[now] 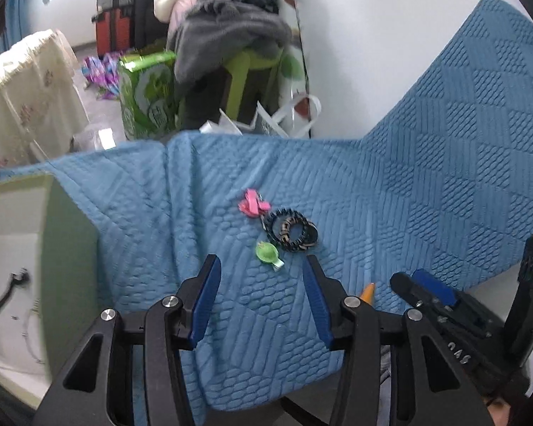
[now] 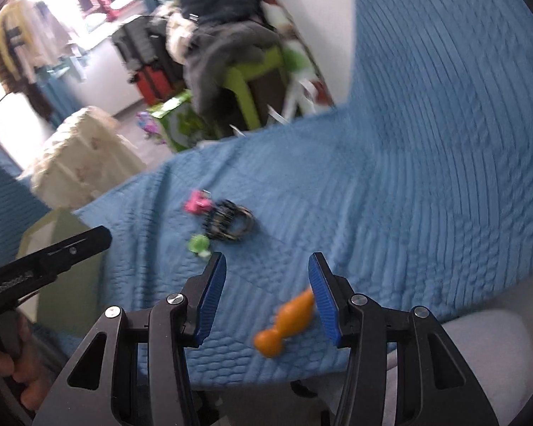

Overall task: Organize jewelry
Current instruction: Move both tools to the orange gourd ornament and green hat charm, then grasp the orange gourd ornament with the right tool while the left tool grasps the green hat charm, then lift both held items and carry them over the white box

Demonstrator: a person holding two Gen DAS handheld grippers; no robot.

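A pink hair clip [image 1: 253, 204], dark hair ties [image 1: 290, 230] and a green clip [image 1: 267, 252] lie together on the blue quilted cover [image 1: 391, 195]. My left gripper [image 1: 261, 269] is open and empty, just short of the green clip. An open green box [image 1: 67, 255] with a white inside stands at the left; a dark item [image 1: 16, 280] lies in it. In the blurred right wrist view my right gripper [image 2: 266, 266] is open, with an orange clip [image 2: 287, 319] lying by its right finger. The pink clip [image 2: 196, 203], hair ties [image 2: 229, 223] and green clip [image 2: 198, 244] lie ahead.
Beyond the cover's far edge stand a green package [image 1: 149, 96], a green stool [image 1: 245, 67] piled with dark clothes and a cream-covered piece of furniture [image 1: 28, 96]. The right gripper's body [image 1: 462, 316] shows at lower right in the left view; the left gripper [image 2: 46, 259] shows at left in the right view.
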